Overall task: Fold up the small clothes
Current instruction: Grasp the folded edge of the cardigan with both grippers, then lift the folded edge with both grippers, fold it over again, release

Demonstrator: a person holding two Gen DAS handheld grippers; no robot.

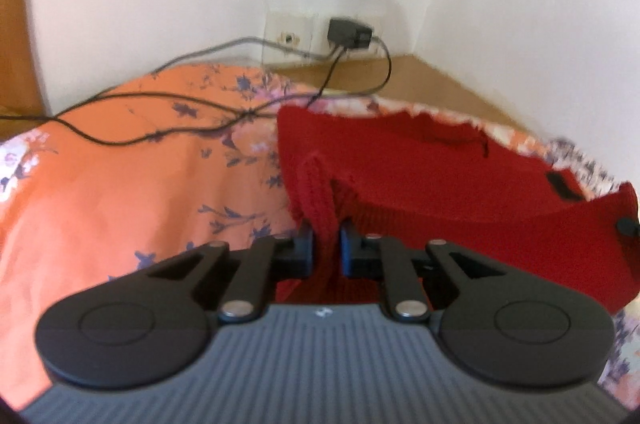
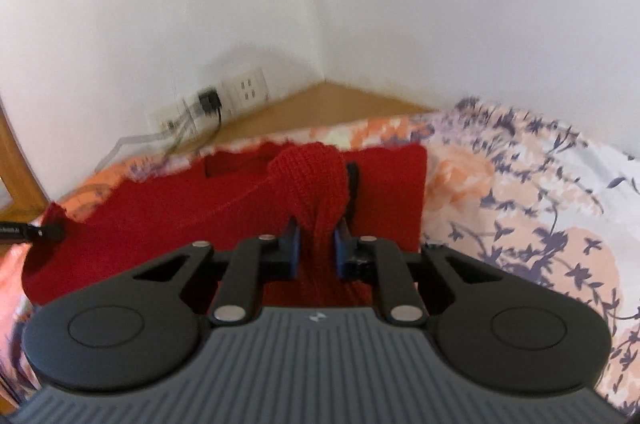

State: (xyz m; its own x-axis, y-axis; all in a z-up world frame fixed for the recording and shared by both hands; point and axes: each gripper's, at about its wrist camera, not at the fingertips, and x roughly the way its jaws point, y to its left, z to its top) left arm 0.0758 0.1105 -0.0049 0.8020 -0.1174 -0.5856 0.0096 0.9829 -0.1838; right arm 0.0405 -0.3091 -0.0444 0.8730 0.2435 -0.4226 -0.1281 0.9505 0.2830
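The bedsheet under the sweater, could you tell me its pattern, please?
Orange bedsheet with purple-blue floral sprigs; clearest in left wrist view.

White walls; floral bedspread

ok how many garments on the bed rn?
1: a red knit sweater on the floral bedspread, pinched by the left gripper and right gripper. Any beneath it would be hidden.

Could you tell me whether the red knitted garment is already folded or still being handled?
Mid-fold: the red knitted garment lies partly on the floral bedcover, with bunched knit pinched in the left hand-held gripper and right hand-held gripper.
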